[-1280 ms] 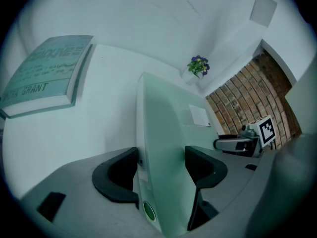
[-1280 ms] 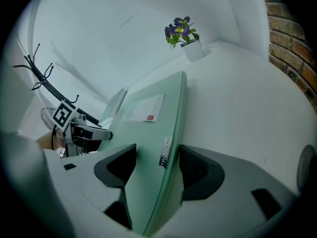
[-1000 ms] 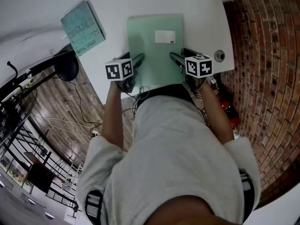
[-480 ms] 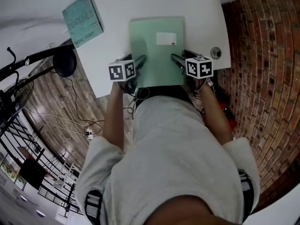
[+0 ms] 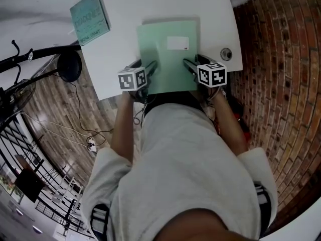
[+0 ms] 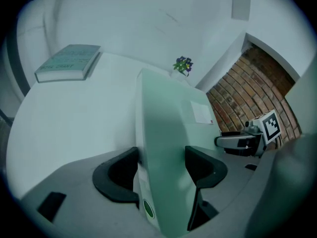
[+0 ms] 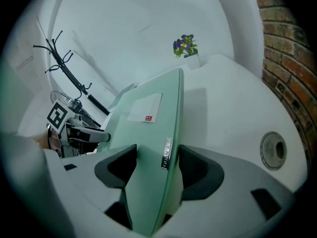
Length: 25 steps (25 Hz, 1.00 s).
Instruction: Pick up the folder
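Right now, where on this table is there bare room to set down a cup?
Bare white table lies between the teal book and the green folder, and a narrower strip between the folder and the round grommet. The near edge is crowded: left gripper and right gripper both clamp the folder.

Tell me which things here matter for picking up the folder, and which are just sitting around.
In the job: pale green plastic folder with a white label; left gripper and right gripper, each shut on a side edge of it.

Lying about: teal book; small pot of purple flowers; round grommet set in the white table.
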Motion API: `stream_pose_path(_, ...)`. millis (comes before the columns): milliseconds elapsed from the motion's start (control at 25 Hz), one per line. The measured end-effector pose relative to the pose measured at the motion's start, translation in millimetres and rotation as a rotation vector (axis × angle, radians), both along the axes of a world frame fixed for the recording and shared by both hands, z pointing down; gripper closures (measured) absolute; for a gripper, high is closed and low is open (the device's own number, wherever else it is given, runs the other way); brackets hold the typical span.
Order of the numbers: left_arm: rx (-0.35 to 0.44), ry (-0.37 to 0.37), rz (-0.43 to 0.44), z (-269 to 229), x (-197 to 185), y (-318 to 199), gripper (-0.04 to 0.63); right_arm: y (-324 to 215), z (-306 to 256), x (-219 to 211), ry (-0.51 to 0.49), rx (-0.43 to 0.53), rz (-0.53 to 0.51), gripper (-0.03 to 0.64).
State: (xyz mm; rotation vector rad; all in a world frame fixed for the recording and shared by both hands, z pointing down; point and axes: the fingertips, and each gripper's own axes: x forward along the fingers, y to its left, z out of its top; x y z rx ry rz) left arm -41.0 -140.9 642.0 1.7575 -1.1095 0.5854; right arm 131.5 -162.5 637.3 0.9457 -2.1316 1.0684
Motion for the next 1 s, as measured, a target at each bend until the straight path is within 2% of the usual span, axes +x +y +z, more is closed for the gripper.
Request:
stream_pose_path(440, 0.175, -0.023, 0.018, -42, 28, -4, 0.291, -4, -48, 30, 0.011, 0.190, 0.050, 0.351)
stream_pose_path(600, 0.259, -0.030, 0.026, -67, 39, -15, 0.291, -9, -71, 41, -0.003, 0.258, 0.082, 0.351)
stream_pose_path(1000, 0.409, -0.048, 0.061, -127, 48, -37, 0.291, -24, -129, 52, -0.026, 0.411, 0.133, 0.350)
